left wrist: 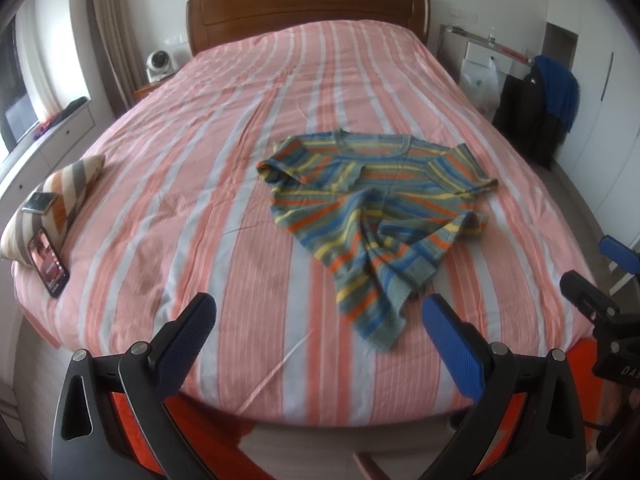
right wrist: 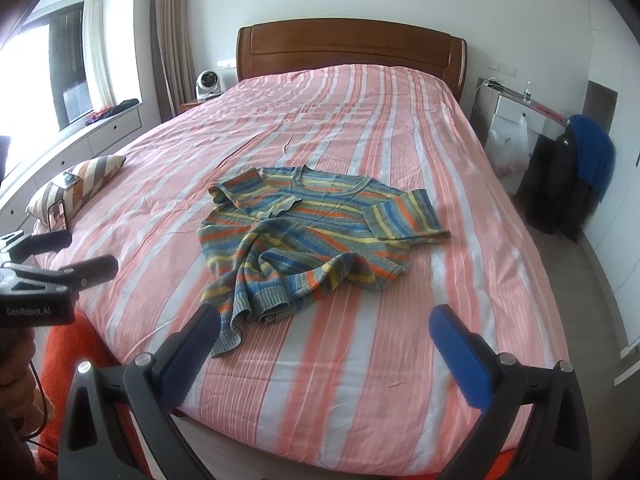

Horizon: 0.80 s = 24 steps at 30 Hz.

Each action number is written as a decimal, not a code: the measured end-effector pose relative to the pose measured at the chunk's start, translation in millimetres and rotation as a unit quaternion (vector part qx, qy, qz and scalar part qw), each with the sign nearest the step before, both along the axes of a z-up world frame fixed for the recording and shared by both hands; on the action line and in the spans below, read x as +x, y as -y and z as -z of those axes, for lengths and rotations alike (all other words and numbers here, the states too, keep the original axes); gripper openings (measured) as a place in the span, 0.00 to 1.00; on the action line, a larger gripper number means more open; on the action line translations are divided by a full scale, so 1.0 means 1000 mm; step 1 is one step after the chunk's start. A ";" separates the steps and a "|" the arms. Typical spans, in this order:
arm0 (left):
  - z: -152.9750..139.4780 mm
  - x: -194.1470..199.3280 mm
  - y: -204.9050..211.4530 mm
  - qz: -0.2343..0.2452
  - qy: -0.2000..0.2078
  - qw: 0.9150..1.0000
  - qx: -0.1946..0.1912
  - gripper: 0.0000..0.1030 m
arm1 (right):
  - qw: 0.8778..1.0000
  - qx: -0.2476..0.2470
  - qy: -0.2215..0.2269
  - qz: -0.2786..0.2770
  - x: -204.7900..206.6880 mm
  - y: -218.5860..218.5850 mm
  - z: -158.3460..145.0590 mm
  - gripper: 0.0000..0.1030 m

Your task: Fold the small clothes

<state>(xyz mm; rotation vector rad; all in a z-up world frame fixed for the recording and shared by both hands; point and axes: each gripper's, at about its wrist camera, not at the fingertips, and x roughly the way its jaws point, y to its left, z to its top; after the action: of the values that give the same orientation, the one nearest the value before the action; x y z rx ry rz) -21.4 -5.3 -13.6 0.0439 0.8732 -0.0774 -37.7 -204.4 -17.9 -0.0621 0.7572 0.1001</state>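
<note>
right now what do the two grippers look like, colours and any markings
Both are black frames with silver pivot screws and two fingers carrying blue textured pads. The left gripper body reads "GenRobot.AI" in white, seen from the right wrist camera. The right gripper looks the same in build. Orange fabric shows beneath both.

Printed in pale letters on the black body of the left gripper (right wrist: 86, 254), seen from the right wrist view: "GenRobot.AI". Partly legible on the black body of the right gripper (left wrist: 600, 264), at the picture's edge: "D A S", the rest cut off.
</note>
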 end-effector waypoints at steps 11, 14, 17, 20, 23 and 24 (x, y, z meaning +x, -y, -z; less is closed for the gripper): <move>0.002 0.001 0.004 0.001 -0.002 1.000 0.001 1.00 | 1.000 0.011 -0.005 0.007 0.002 0.004 0.004 1.00; 0.002 0.000 0.004 0.001 -0.002 1.000 0.001 1.00 | 1.000 0.011 -0.003 0.006 0.002 0.002 0.004 1.00; 0.002 0.000 0.004 0.002 -0.002 1.000 0.000 1.00 | 1.000 0.014 -0.002 0.007 0.002 0.003 0.004 1.00; 0.002 0.001 0.004 0.002 -0.001 1.000 0.000 1.00 | 1.000 0.014 -0.002 0.009 0.001 0.003 0.004 1.00; 0.002 0.000 0.004 0.002 -0.002 1.000 0.000 1.00 | 1.000 0.014 -0.002 0.008 0.002 0.003 0.004 1.00; 0.002 0.000 0.004 0.001 -0.002 1.000 0.000 1.00 | 1.000 0.013 -0.002 0.008 0.002 0.003 0.004 1.00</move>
<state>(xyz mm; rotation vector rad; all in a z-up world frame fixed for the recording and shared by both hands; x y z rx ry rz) -20.9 -9.4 -15.3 0.0458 0.8776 -0.0798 -36.1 -207.6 -22.2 -0.0305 0.7598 0.0961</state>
